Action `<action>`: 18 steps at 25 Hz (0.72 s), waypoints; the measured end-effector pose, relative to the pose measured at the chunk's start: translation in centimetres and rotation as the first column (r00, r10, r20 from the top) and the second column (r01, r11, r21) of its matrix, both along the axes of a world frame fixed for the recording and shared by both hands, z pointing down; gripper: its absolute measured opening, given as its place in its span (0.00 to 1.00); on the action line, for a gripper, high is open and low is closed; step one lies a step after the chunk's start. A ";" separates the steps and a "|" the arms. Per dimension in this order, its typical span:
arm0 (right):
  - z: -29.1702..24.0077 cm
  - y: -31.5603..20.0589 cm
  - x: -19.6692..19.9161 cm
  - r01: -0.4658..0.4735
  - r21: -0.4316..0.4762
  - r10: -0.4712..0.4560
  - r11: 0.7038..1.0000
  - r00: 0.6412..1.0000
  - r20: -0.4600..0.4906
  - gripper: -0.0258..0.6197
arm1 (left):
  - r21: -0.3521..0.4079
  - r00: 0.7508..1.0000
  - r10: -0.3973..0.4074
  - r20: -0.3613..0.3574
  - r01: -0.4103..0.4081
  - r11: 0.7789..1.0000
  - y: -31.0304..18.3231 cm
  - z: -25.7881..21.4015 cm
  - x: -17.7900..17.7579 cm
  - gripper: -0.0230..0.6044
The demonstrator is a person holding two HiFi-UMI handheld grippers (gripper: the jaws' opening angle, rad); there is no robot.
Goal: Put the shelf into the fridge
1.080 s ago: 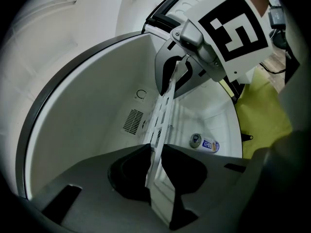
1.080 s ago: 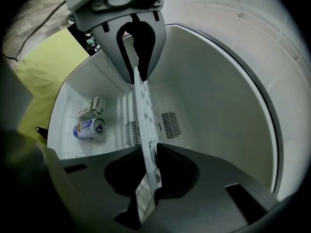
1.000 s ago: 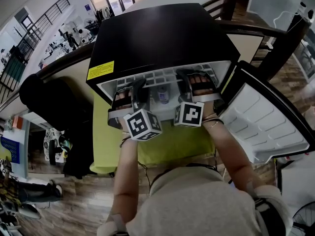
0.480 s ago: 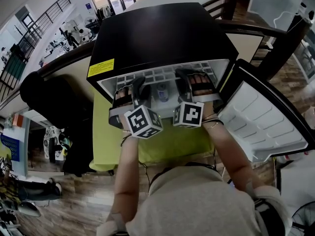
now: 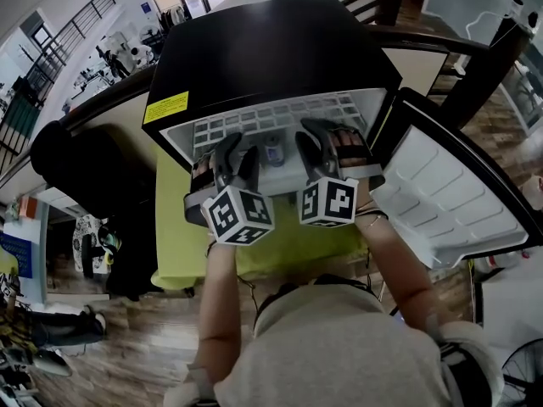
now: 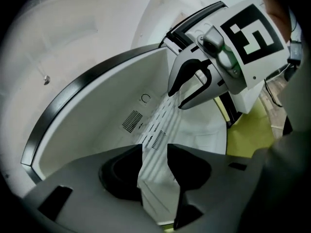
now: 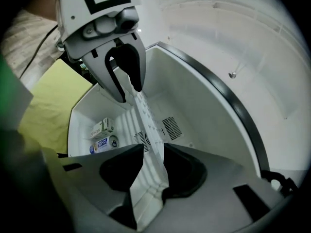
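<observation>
The left hand-held gripper (image 6: 154, 152) and right hand-held gripper (image 7: 153, 150), jaws just opened, straddle the white slotted shelf (image 7: 148, 125).

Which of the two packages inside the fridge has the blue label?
The rounded, can-like container in the right gripper view; the boxy carton beside it shows greenish print instead.
</observation>
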State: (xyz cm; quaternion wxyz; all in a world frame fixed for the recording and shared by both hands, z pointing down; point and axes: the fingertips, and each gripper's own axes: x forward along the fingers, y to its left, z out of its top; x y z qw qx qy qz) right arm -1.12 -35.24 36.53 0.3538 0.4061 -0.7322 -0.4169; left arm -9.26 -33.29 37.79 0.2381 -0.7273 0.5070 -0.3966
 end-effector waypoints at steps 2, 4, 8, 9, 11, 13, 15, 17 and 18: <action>-0.3 0.9 0.1 0.007 -0.008 -0.007 1.000 1.000 0.030 0.26 | -0.009 0.998 0.014 -0.056 -0.015 1.000 0.9 -0.1 0.4 0.27; -0.5 1.9 0.3 0.018 -0.027 -0.016 0.999 0.997 0.075 0.25 | -0.028 0.991 0.023 -0.129 -0.027 0.999 1.8 0.1 0.7 0.22; -0.7 4.0 0.4 0.049 -0.082 -0.033 0.995 0.982 0.187 0.21 | -0.065 0.966 0.024 -0.258 -0.043 0.997 3.7 0.5 1.2 0.18; -0.7 4.3 0.4 0.054 -0.097 -0.032 0.994 0.977 0.210 0.20 | -0.070 0.960 0.022 -0.281 -0.043 0.997 4.1 0.6 1.2 0.17; -0.2 5.0 0.5 0.066 -0.140 -0.028 0.988 0.965 0.260 0.13 | -0.079 0.944 0.015 -0.329 -0.044 0.996 4.9 0.7 1.4 0.16; 0.8 5.6 0.5 0.092 -0.203 -0.023 0.975 0.948 0.316 0.07 | -0.090 0.923 0.008 -0.386 -0.046 0.995 5.6 0.9 1.6 0.13; 1.9 6.4 0.6 0.118 -0.265 -0.012 0.957 0.929 0.370 0.06 | -0.097 0.895 0.006 -0.446 -0.055 0.994 6.3 1.1 1.9 0.06; 2.8 7.1 0.9 0.142 -0.315 0.007 0.938 0.904 0.426 0.06 | -0.101 0.869 0.018 -0.495 -0.078 0.992 7.0 1.3 2.3 0.06; 3.2 7.4 1.1 0.154 -0.342 0.021 0.927 0.888 0.459 0.06 | -0.106 0.857 0.022 -0.514 -0.090 0.990 7.4 1.5 2.6 0.06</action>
